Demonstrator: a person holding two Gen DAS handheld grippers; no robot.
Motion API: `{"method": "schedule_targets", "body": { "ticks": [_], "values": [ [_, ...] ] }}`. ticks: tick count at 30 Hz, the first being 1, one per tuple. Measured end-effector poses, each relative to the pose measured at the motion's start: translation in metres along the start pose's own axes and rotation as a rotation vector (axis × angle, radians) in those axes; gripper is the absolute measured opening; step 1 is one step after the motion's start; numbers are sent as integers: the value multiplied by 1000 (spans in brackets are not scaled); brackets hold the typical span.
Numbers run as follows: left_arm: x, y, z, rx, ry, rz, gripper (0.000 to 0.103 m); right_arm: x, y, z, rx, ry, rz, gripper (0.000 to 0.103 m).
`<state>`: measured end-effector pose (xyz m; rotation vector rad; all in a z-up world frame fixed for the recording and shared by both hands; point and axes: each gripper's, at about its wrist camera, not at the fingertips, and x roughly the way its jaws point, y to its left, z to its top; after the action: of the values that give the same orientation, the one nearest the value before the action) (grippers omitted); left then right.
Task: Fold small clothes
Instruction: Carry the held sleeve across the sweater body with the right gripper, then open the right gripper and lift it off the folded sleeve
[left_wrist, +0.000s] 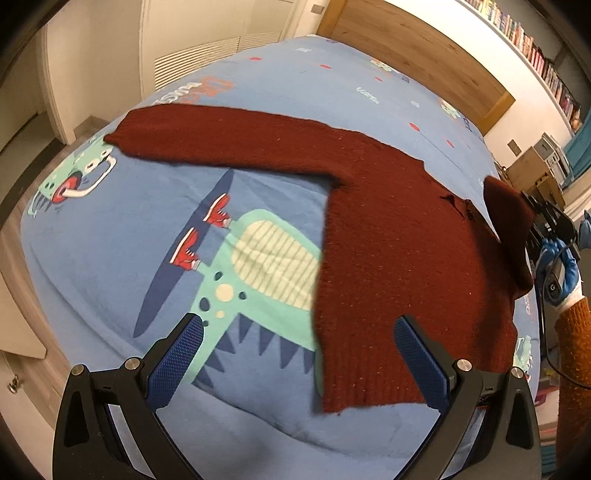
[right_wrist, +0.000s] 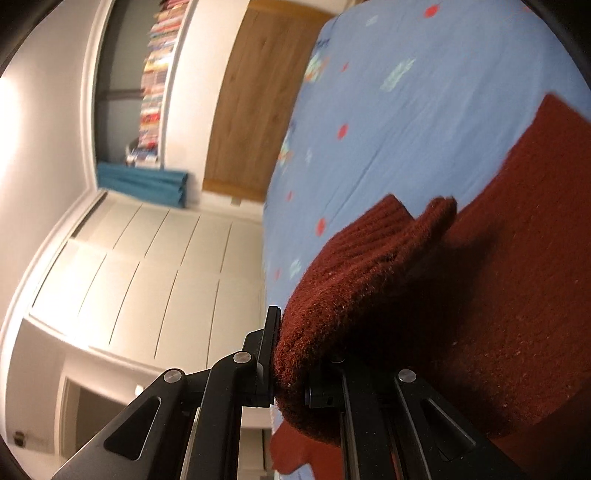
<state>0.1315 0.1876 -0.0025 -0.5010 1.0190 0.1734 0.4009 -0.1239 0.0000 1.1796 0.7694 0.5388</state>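
Note:
A dark red knit sweater (left_wrist: 399, 236) lies on the blue dinosaur bedspread (left_wrist: 258, 85), body at the right, one sleeve (left_wrist: 221, 136) stretched flat to the left. My left gripper (left_wrist: 299, 354) is open and empty, hovering just above the sweater's bottom hem. My right gripper (right_wrist: 295, 354) is shut on the other sleeve (right_wrist: 354, 273), whose ribbed cuff sticks out past the jaws. It holds the sleeve lifted over the sweater's body. In the left wrist view this raised sleeve (left_wrist: 509, 218) and the right gripper (left_wrist: 546, 221) show at the right edge.
A wooden headboard (left_wrist: 417, 55) and a bookshelf (left_wrist: 532, 48) stand at the far end. White wardrobe doors (right_wrist: 147, 266) line the wall beside the bed. Boxes (left_wrist: 535, 173) sit by the bed's right side. The bed edge and wood floor (left_wrist: 22, 236) are at the left.

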Motion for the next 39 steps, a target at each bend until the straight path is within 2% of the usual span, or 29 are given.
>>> {"method": "schedule_targets", "body": {
  "ticks": [5,12,16,23,29,34,39],
  "values": [
    [-2,12,-2,-13,7,-2,102,39,21,-26,-41,74,43,9],
    [-5,25,-2,-27,-8,25,102,77,26,-64,-87,167,41,10],
    [-4,30,-2,-37,-8,37,102,92,26,-87,-178,247,-17,10],
    [1,24,-4,-20,2,44,102,114,17,-136,-436,411,-239,12],
    [1,22,-4,-17,-3,52,102,116,9,-174,-619,486,-352,13],
    [0,22,-3,-20,-5,52,102,120,7,-183,-679,509,-387,17],
    [-2,21,-2,-18,-17,59,102,113,12,-197,-705,521,-377,33]
  ]
}}
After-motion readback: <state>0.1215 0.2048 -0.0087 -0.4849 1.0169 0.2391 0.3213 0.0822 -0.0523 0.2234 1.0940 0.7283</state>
